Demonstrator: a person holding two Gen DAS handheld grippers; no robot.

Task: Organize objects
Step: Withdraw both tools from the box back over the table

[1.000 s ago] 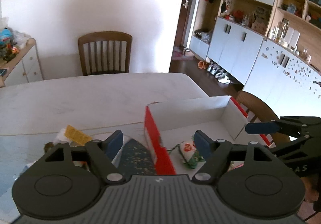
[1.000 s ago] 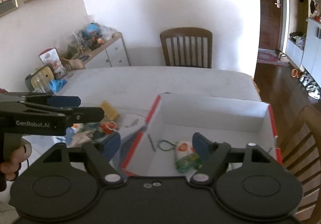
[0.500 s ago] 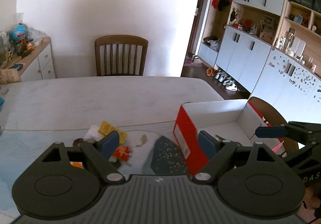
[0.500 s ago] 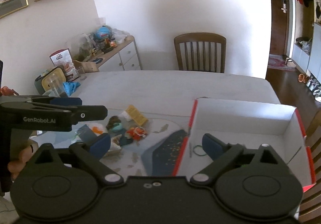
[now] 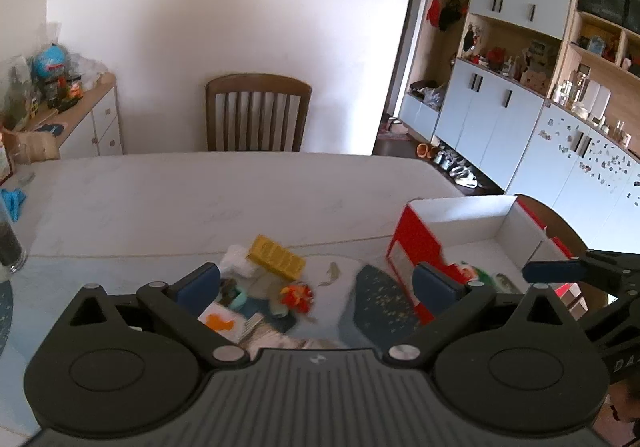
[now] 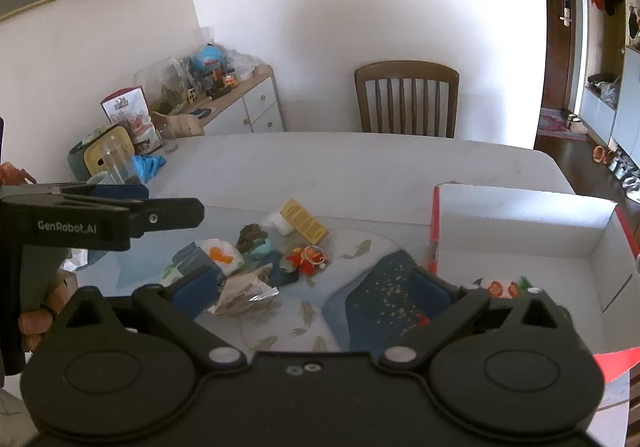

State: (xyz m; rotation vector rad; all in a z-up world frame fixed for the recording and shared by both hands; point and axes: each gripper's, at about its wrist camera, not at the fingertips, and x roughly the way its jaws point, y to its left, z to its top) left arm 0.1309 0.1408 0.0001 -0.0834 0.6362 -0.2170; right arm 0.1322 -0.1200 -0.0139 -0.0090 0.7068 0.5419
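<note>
Red, white-lined box (image 6: 520,223) beside small clutter (image 6: 256,251) on pale counter (image 6: 360,167); both grippers' jaws opening, empty; wooden chair (image 6: 406,99) behind

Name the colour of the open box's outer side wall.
Red outside, white inside; the box shows it best in the left wrist view.

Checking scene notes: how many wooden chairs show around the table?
2. One chair stands at the table's far side against the wall; another chair back shows behind the red box. Others may be hidden.
</note>
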